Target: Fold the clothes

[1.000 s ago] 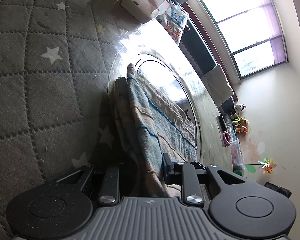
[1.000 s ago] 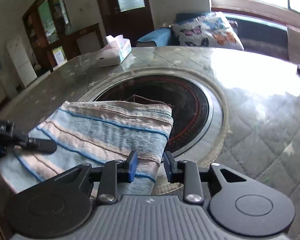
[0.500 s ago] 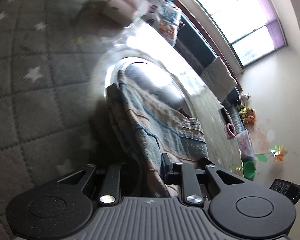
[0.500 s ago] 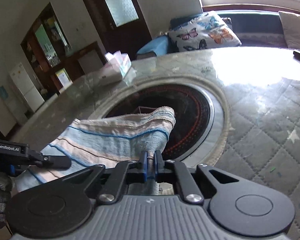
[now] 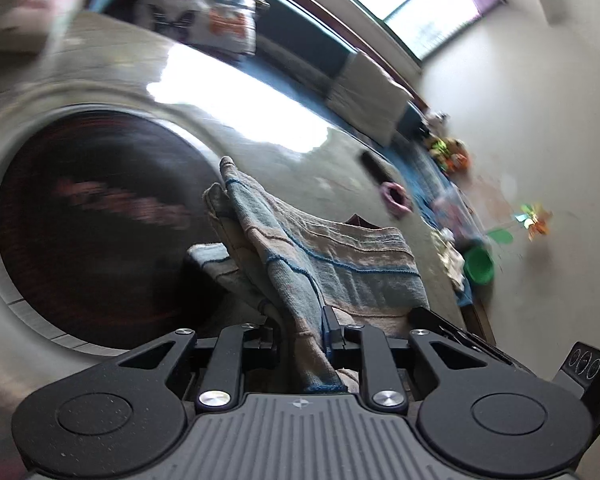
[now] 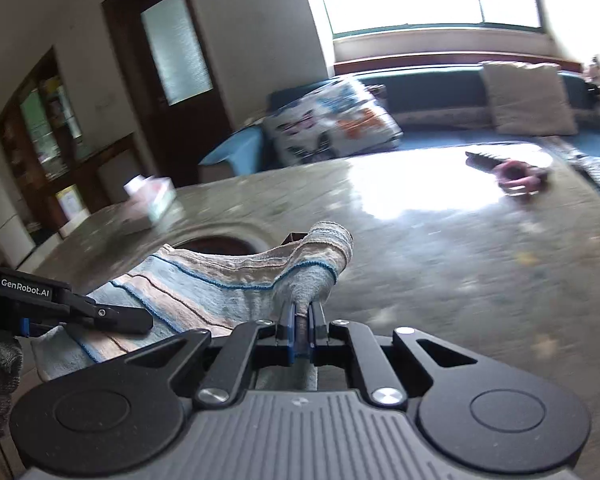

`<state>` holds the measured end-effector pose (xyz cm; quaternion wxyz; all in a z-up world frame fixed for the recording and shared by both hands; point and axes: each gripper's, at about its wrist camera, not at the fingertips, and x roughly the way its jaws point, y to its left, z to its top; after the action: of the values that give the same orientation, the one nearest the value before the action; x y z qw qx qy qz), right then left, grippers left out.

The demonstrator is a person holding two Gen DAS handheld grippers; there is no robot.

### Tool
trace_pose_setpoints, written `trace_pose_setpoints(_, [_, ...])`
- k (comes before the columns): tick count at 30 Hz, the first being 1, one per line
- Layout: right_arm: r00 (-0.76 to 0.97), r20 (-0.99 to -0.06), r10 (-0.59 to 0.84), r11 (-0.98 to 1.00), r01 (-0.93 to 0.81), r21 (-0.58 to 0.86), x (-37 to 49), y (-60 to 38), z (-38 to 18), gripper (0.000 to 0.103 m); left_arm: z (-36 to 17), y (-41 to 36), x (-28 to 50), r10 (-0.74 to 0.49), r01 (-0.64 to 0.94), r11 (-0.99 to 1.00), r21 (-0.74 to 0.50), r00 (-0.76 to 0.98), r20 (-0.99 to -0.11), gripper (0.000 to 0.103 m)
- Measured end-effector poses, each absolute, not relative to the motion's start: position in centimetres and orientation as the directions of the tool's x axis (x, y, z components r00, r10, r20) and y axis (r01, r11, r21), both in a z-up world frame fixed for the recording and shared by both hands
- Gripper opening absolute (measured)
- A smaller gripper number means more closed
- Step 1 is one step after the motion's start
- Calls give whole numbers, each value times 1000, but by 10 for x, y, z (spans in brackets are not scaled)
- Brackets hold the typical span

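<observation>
A folded cloth with blue and beige stripes hangs lifted above the table, stretched between both grippers. My left gripper is shut on a thick bunch of one end, and the fabric runs away from it in folds. My right gripper is shut on the other end of the cloth, its blue pads pinching a thin fold. In the right wrist view the left gripper reaches in from the left, held by a gloved hand. The cloth's underside is hidden.
A dark round inset sits in the glossy table to the left. On the table are a tissue box, a pink ring and a dark remote. A sofa with a butterfly cushion lies beyond; a green bowl stands at the right.
The right gripper's jaws closed on the cloth's near corner. Both grippers then raised the cloth off the round inset and carried it to the right across the table.
</observation>
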<state>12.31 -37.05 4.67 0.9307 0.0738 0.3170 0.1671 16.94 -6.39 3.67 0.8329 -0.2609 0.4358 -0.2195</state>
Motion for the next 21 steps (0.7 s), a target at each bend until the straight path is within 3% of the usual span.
trace_pose_setpoints(13, [791,-569,224,969,-116,219,148,-458,36,6,27,-150,202,-574,250,815,-522,466,-673,21])
trace_pose_setpoints(16, [771,-604,204,973,-90,214,154,-464,20,7,17,-152,203,-529,236,848,-475,453,-718,27])
trace_pose_setpoints(18, [754,-630,186,977,-75,199,157,-465,10,9,13,-152,201,-496,238,868,-436,458,-738,38])
trace_pose_setpoints(21, [760,-628,169,983,-79,168,154,-466,9,12,18,-148,196,-465,254,885,-390,489,-738,43])
